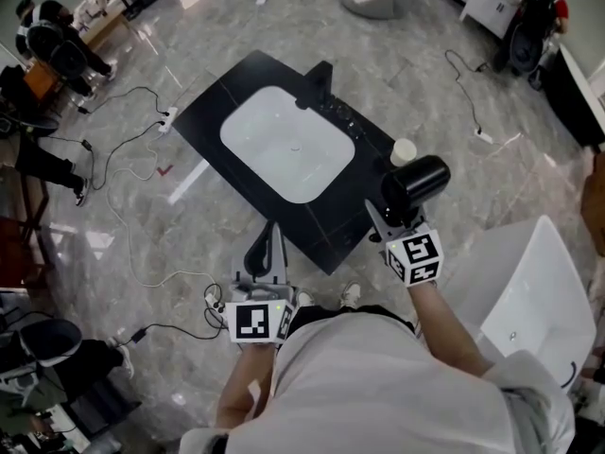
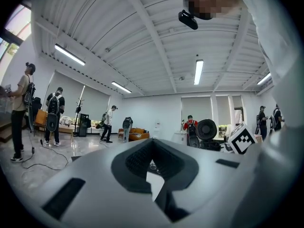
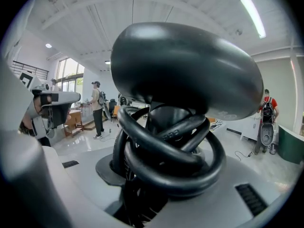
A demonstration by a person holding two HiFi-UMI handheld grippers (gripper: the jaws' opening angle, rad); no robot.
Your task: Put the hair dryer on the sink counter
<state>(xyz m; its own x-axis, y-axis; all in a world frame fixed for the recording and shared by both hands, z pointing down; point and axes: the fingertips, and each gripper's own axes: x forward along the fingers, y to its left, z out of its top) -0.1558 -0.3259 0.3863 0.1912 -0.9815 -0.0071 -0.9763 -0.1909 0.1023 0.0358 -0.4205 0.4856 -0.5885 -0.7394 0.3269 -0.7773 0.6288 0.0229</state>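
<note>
Head view, centre right: hair dryer (image 1: 416, 183) clenched in right gripper (image 1: 392, 218) above sink counter (image 1: 217, 102) edge. Left gripper (image 1: 267, 252) closed, empty. Probably rigid, top-heavy, smooth; best gripped at handle (image 3: 165, 114), coiled cord (image 3: 171, 167) included.

White short-sleeved shirt (image 1: 378, 381); grey left gripper (image 1: 268, 240), right gripper (image 1: 387, 222), black-and-white marker cubes (image 1: 257, 321)

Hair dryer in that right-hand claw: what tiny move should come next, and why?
Probably ease it down and slightly inward onto the bare black counter. The right gripper is clamped on the hair dryer, whose coiled cord is bunched at the jaws. The dryer hangs at the counter's right end, beside the white basin and near a cup, not yet set down.
</note>
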